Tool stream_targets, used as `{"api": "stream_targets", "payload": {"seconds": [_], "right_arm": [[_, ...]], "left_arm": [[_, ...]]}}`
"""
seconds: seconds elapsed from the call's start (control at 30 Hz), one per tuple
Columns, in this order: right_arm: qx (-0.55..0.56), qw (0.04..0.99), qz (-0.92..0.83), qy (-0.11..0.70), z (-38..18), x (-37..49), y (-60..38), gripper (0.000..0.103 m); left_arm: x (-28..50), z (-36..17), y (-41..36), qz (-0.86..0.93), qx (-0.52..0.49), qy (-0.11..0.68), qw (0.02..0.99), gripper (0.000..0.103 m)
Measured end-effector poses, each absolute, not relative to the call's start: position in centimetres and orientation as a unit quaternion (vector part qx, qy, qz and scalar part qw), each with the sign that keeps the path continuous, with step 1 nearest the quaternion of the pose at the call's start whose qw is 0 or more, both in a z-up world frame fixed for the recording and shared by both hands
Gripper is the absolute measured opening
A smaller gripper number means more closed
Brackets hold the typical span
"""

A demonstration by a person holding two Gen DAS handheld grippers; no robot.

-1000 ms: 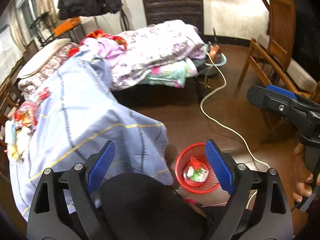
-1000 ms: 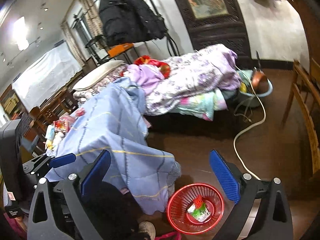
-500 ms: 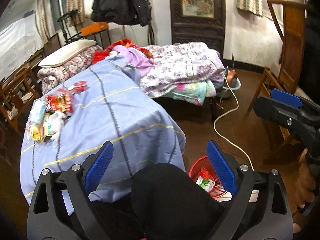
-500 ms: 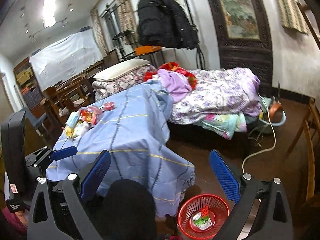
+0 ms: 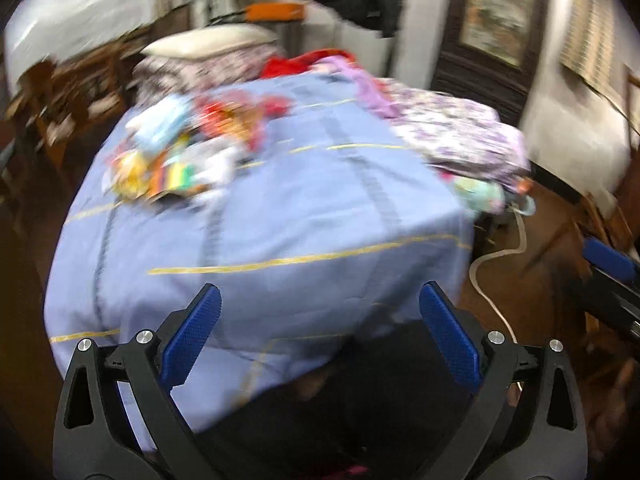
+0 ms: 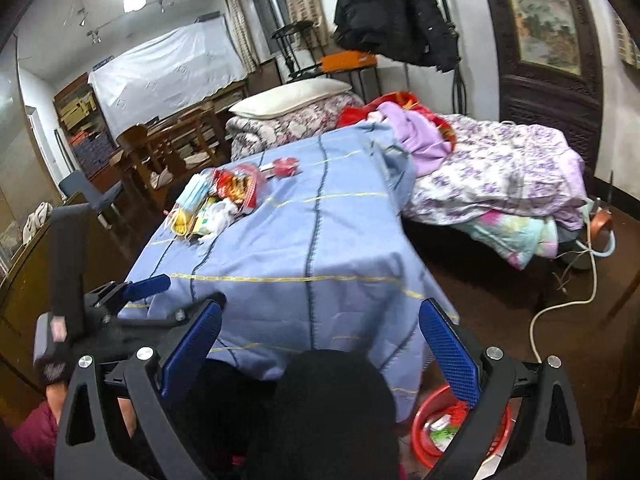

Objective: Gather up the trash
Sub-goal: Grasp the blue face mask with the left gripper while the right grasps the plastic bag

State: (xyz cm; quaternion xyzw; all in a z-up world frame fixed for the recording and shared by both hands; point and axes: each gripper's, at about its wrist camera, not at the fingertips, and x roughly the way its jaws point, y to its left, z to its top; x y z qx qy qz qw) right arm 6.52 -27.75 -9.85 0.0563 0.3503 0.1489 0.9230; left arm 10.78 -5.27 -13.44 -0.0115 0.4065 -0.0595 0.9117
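A pile of wrappers and packets (image 6: pixel 218 200) lies on the far left part of a table under a blue cloth (image 6: pixel 304 240); it shows blurred in the left wrist view (image 5: pixel 184 160). A red basket (image 6: pixel 436 428) holding some trash stands on the floor at the table's near right corner. My left gripper (image 5: pixel 318 338) is open and empty, above the table's near edge; it also shows in the right wrist view (image 6: pixel 132 288). My right gripper (image 6: pixel 320 344) is open and empty, near the table's front edge.
A bed with floral bedding (image 6: pixel 500 176) and a pillow (image 6: pixel 288 96) stands behind the table. A white cable (image 6: pixel 560 304) runs over the brown floor on the right. Wooden chairs (image 6: pixel 168 148) stand at the back left. A black jacket (image 6: pixel 392 8) hangs above.
Both grippers have risen and tilted up from the floor basket toward the table top. The trash pile has come into fuller view. Both grippers stayed open.
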Motion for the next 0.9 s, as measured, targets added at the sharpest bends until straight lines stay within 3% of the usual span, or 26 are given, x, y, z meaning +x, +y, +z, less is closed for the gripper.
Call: {"api": "stream_targets", "payload": {"seconds": [0.37, 0.63, 0.67, 0.73, 0.77, 0.8, 0.9], "right_arm": [[0.085, 0.899, 0.133, 0.407, -13.5, 10.3, -27.4, 0.097], [0.094, 0.895, 0.122, 0.419, -14.2, 11.8, -27.5, 0.097], [0.091, 0.896, 0.121, 0.417, -14.1, 11.8, -27.5, 0.097], [0.086, 0.9, 0.117, 0.412, -13.8, 11.8, -27.5, 0.097], [0.085, 0.901, 0.115, 0.41, -13.6, 11.9, -27.6, 0.097], [0.085, 0.902, 0.114, 0.407, -13.5, 11.9, -27.7, 0.097], [0.083, 0.906, 0.118, 0.398, -12.9, 12.3, -27.5, 0.097]], "left_arm": [[18.7, -13.2, 10.7, 0.071, -0.126, 0.413, 0.899, 0.095], [24.5, -9.8, 7.8, 0.04, -0.012, 0.354, 0.934, 0.092], [25.6, -10.3, 7.2, 0.034, 0.005, 0.362, 0.932, 0.089], [27.0, -11.5, 6.5, 0.028, 0.026, 0.383, 0.923, 0.069], [27.6, -12.3, 6.3, 0.02, 0.031, 0.398, 0.917, 0.044], [27.8, -12.7, 6.4, 0.016, 0.028, 0.407, 0.913, 0.031], [25.6, -11.4, 7.4, 0.003, -0.013, 0.38, 0.925, 0.027]]}}
